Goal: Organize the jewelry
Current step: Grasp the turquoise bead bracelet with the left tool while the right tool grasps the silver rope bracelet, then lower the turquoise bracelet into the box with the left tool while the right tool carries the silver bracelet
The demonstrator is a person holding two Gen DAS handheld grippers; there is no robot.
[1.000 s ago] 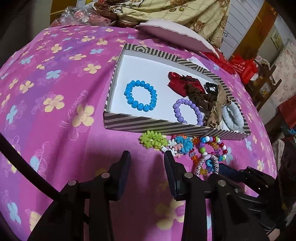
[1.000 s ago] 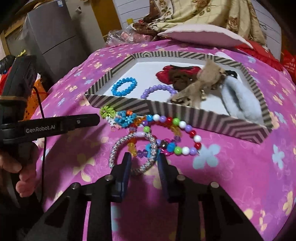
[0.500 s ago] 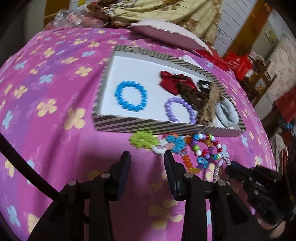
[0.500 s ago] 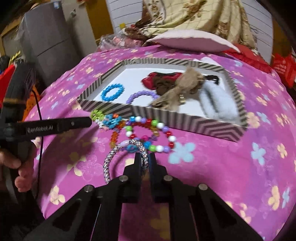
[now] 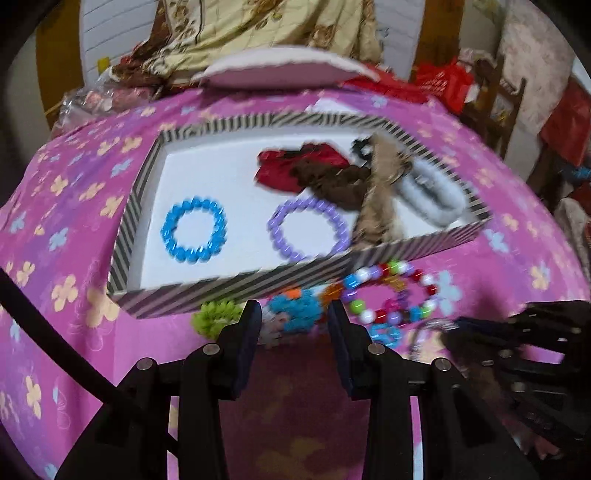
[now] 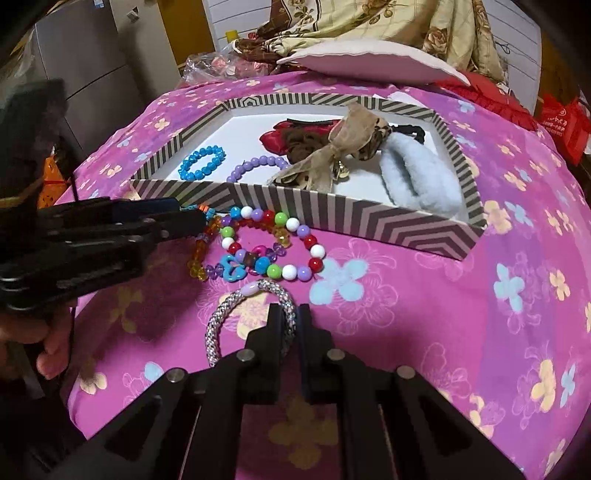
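A striped box holds a blue bead bracelet, a purple bead bracelet and hair ties. My right gripper is shut on a silver woven bracelet and holds it just off the pink cloth. My left gripper is open around a blue bead cluster in front of the box; it also shows in the right wrist view. A multicolour bead bracelet and a green cluster lie beside it.
The box sits on a bed with a pink flowered cover. A white pillow and a beige blanket lie behind it. A grey cabinet stands at the left, red bags at the right.
My right gripper closed on the silver woven bracelet and pulled it back from the pile. My left gripper moved forward and right, so its jaws now flank the blue bead cluster.
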